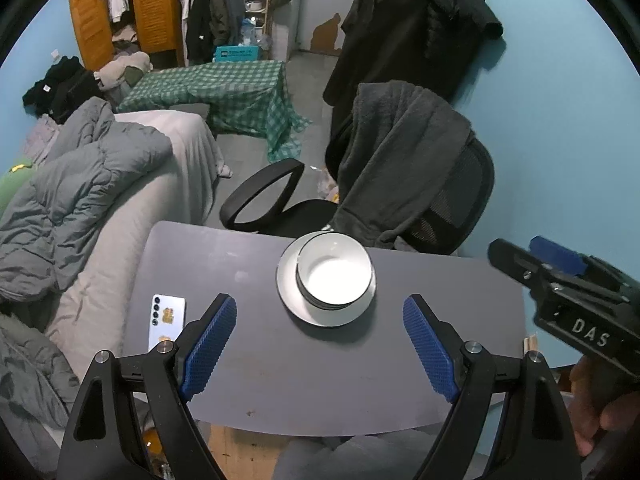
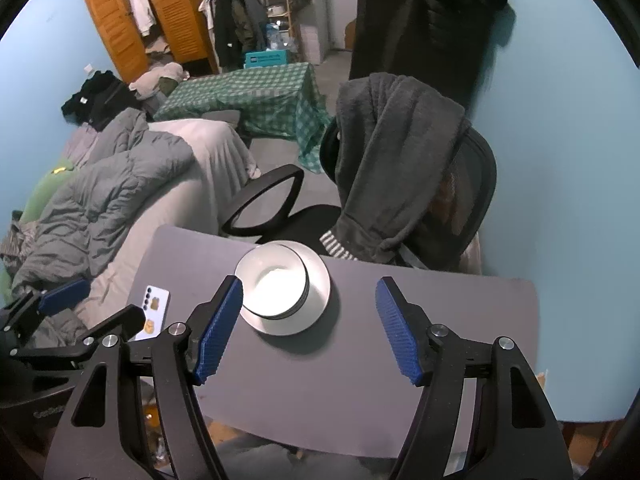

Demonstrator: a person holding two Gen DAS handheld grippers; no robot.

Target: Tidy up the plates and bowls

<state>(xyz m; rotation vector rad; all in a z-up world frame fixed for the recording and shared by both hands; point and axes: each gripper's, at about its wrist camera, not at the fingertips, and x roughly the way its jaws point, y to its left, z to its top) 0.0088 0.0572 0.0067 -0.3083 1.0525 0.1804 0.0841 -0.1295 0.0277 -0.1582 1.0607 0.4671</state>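
Table [image 1: 248, 364]: a grey tabletop seen from above, the landmark for every place named below.
Plate [image 1: 294, 302]: white and round, lying flat near the table's far edge, toward the chair.
Bowls [image 1: 334, 276]: a stack of white bowls with dark rims, nested upright on the plate and set a little off its centre; the count is unclear. In the right wrist view the stack [image 2: 274, 282] sits toward the plate's left side.
Left tool [image 1: 320, 350]: held over the table's near side, its two blue ribbed fingers spread wide apart with nothing between them, well short of the plate.
Right tool [image 2: 308, 328]: also over the table's near side, fingers spread wide and empty; the left finger's tip overlaps the bowls' rim in view, but whether they touch cannot be told.
Phone [image 1: 167, 322]: pale, lying face down near the table's left edge.
Chair [image 1: 448, 200]: a black office chair just beyond the table's far edge, with a dark fleece garment draped over its back.
Bed [image 1: 132, 216]: left of the table, carrying a rumpled grey quilt.
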